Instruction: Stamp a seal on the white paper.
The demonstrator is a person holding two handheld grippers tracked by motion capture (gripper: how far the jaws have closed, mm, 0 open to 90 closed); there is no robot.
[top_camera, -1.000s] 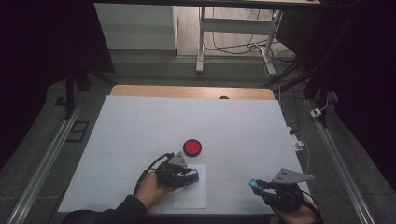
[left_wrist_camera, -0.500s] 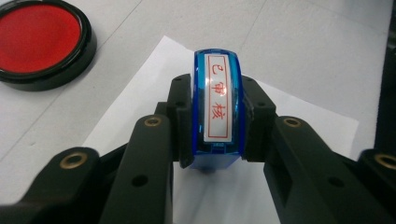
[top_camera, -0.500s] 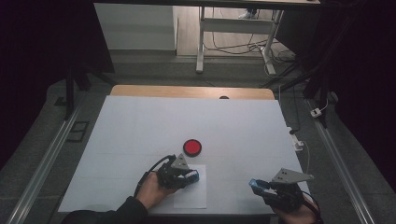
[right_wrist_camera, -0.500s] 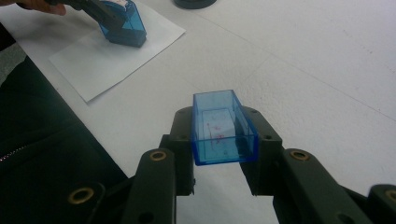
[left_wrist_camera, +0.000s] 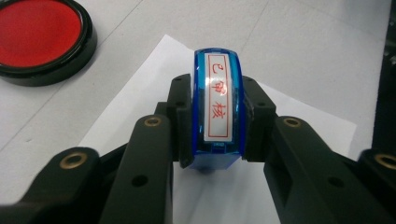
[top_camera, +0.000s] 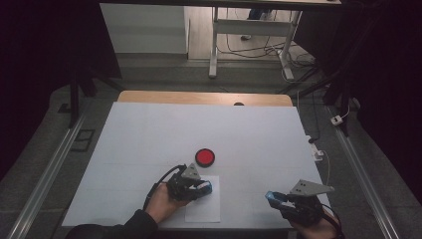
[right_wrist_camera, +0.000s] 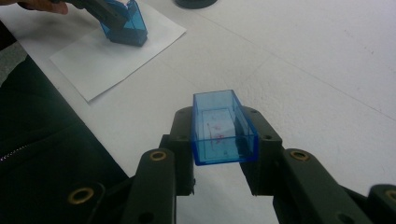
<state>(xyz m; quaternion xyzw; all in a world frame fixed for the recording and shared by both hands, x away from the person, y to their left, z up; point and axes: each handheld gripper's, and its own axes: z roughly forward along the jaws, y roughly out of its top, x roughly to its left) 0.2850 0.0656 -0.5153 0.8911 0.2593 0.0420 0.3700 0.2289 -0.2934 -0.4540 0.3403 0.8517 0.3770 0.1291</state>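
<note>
Stamp: blue translucent plastic stamp with a red-lettered white label (left_wrist_camera: 217, 100), clamped between the left gripper (left_wrist_camera: 217, 121) jaws, base down on the white paper sheet (top_camera: 203, 206).
Cap: clear blue plastic box-shaped stamp cap (right_wrist_camera: 223, 128), pinched by the right gripper (right_wrist_camera: 219, 135), held over the white table (top_camera: 149, 134).
Ink pad: round red ink pad in a black case (top_camera: 204, 157), just beyond the sheet.

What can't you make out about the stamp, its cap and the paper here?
- Stamp face: left gripper view, pressed down on the paper.
- Any print on the paper: hidden under the stamp.
- Cap markings: right gripper view, faint red, too blurred.
- Ink pad: cut off in the left gripper view.
</note>
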